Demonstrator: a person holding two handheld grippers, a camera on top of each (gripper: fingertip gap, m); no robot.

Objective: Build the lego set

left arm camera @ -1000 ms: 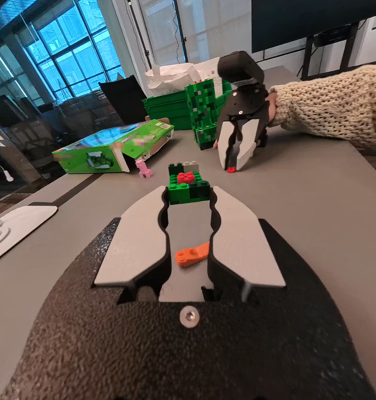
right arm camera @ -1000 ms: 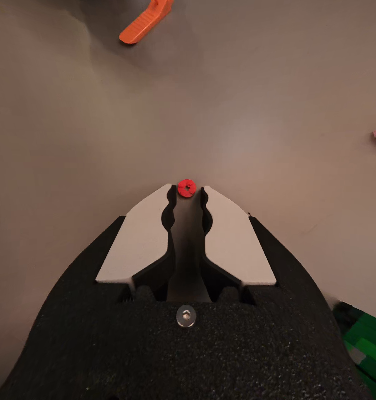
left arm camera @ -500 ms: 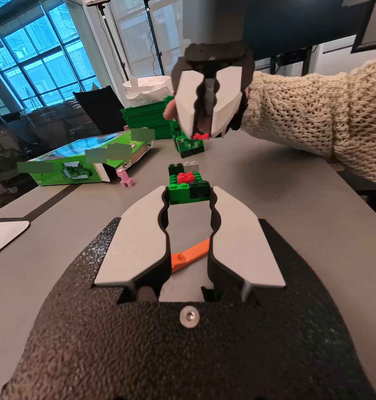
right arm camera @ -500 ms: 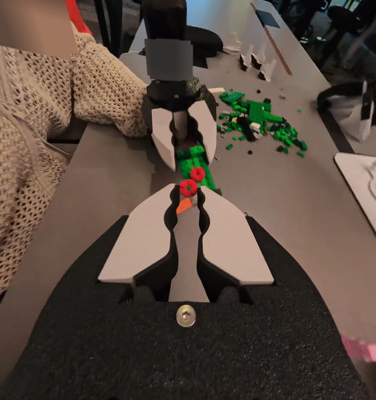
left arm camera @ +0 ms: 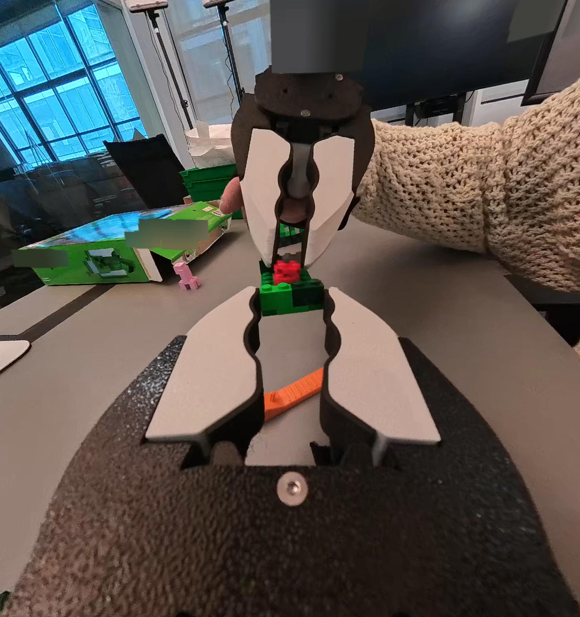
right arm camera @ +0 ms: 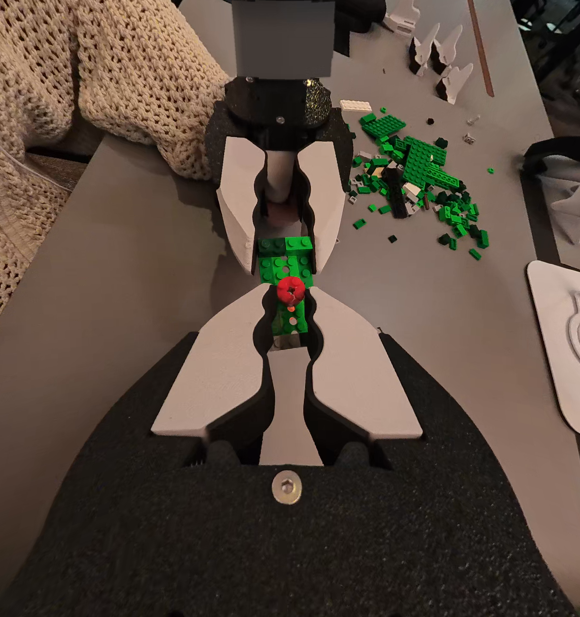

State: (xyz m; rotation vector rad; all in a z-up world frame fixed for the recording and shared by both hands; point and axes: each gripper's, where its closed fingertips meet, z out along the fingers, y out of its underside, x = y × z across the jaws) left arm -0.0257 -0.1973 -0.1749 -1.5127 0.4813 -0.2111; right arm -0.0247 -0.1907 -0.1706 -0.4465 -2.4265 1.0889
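My left gripper (left arm camera: 291, 297) is clamping the green assembly (left arm camera: 292, 298); my right gripper (right arm camera: 290, 293), pinching the red round piece (right arm camera: 290, 289), is risking a misaligned, skidding press

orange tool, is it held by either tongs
No, the orange tool lies on the table beneath the left tongs, whose fingers grip the green build.
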